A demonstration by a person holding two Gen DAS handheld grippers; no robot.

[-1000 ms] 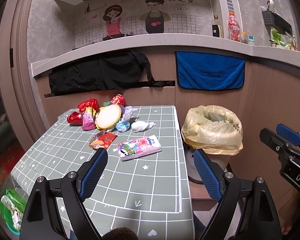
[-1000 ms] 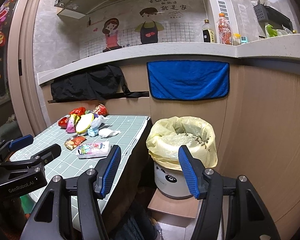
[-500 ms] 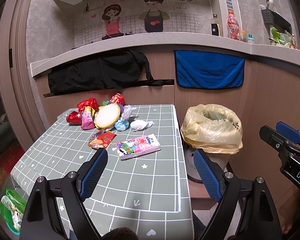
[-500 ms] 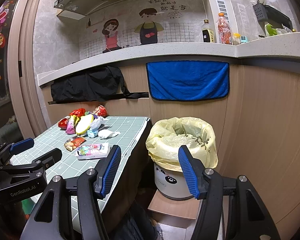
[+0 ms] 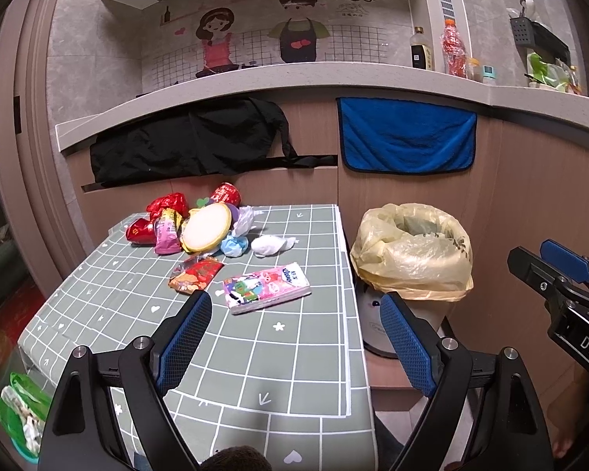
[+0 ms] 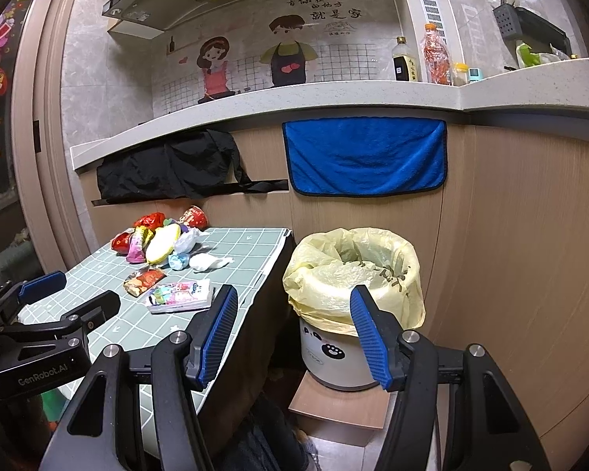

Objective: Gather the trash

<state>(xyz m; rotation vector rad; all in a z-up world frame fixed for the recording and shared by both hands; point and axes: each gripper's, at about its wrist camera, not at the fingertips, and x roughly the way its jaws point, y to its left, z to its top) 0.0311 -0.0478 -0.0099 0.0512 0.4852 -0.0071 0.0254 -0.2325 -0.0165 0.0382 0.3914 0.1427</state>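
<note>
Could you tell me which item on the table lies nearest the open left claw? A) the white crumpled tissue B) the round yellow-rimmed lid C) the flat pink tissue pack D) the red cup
C: the flat pink tissue pack lies just ahead of the left claw, while the other items sit farther back on the table.

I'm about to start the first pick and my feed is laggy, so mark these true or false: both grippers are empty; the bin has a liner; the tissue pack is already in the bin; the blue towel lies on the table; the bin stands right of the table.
1. Both the left gripper and the right gripper are open and empty. True.
2. The trash bin has a yellow bag liner. True.
3. The tissue pack is in the bin. False: it lies on the table.
4. The blue towel lies on the table. False: it hangs from the counter edge.
5. The bin stands right of the table. True.
</note>
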